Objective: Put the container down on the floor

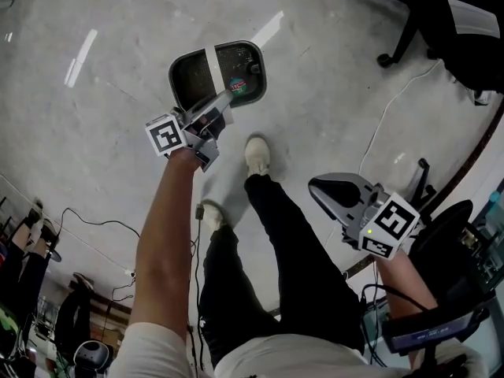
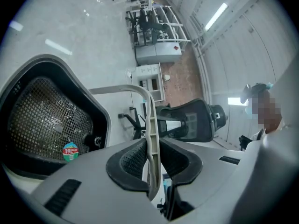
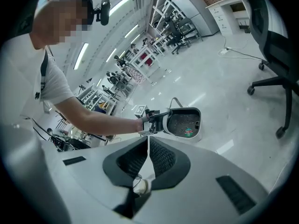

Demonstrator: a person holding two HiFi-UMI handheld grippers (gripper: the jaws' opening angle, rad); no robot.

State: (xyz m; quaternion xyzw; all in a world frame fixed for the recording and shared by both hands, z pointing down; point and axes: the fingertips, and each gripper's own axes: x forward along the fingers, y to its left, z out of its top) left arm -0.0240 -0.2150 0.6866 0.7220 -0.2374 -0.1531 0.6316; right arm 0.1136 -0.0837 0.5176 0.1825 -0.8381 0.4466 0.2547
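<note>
The container (image 1: 219, 75) is a rounded bin with a black rim, a dark mesh inside, a round sticker and a thin white handle (image 2: 152, 125). My left gripper (image 1: 211, 110) is shut on that handle, whose strip runs between the ribbed pads (image 2: 128, 160). In the left gripper view the bin's mouth (image 2: 46, 120) faces the camera at the left. In the right gripper view the container (image 3: 183, 122) hangs low by the floor beside the left gripper (image 3: 152, 120); whether it touches the floor I cannot tell. My right gripper (image 1: 316, 187) is shut with nothing in it, its jaws (image 3: 148, 148) closed together.
The person's two shoes (image 1: 256, 154) (image 1: 209, 215) stand on the pale glossy floor just behind the container. Black office chairs (image 1: 441, 14) and a white cable (image 1: 394, 109) lie to the right. Another office chair (image 2: 187, 120) and shelving (image 2: 149, 31) stand beyond the handle.
</note>
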